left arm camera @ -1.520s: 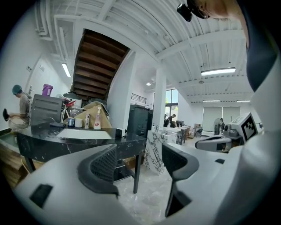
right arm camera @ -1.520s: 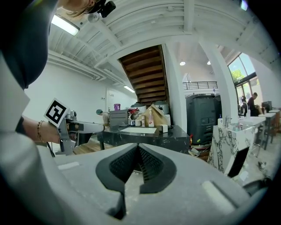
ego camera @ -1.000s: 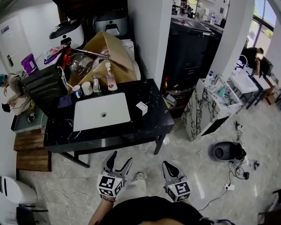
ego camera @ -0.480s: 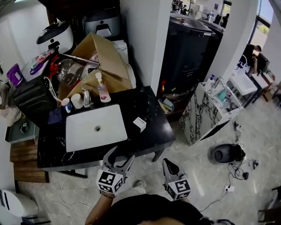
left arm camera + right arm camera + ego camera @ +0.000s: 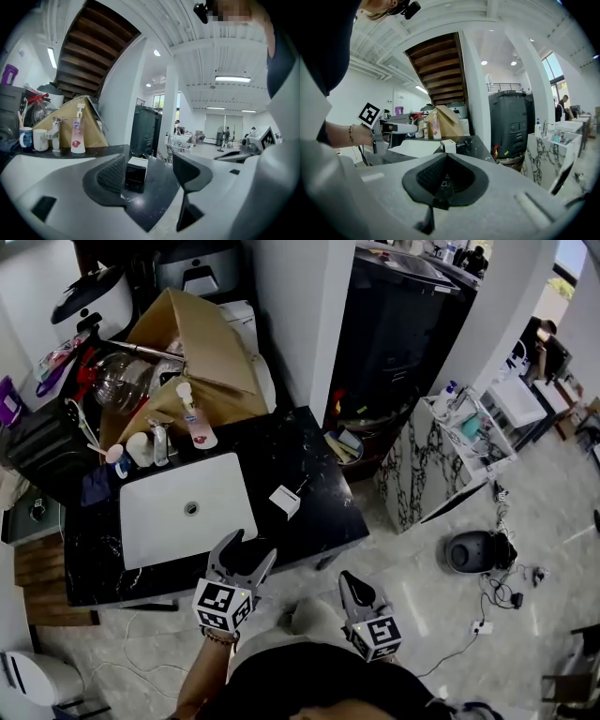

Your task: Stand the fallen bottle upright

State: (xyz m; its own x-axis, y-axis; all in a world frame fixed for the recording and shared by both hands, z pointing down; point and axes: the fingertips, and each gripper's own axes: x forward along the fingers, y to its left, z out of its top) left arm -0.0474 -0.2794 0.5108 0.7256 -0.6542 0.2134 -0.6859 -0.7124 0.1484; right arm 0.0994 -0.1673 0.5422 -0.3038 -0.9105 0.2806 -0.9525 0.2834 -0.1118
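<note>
Only bottle I can actually make out is the pump bottle (image 5: pixel 194 420), and it's standing upright on the bench (image 5: pixel 309 460) just behind the sink (image 5: pixel 159 531), toward its back right corner. I can't spot one lying on its side anywhere. A tap (image 5: pixel 159 441) is right next to it on the left, then two cups (image 5: pixel 139 448) further left along the sink's back edge. Behind all that leans a big open cardboard box (image 5: pixel 202 343).

Right of the sink, a small white box (image 5: pixel 284 502) sits on the dark bench top.

The left hand-held gripper (image 5: pixel 248 549) is over the bench's front edge, just past the sink's front right corner, forearm (image 5: pixel 206 667) stretched forward. Its jaws are wide apart with nothing gripped. In the left gripper view the small white box lines up in the gap, but it's further out on the bench and not touching either jaw.

The right hand-held gripper (image 5: pixel 347 577) hangs off to the right of the sink, clear of the bench and over the floor (image 5: pixel 422 615), tucked closer to the body. Its jaws are pressed together on nothing.
</note>
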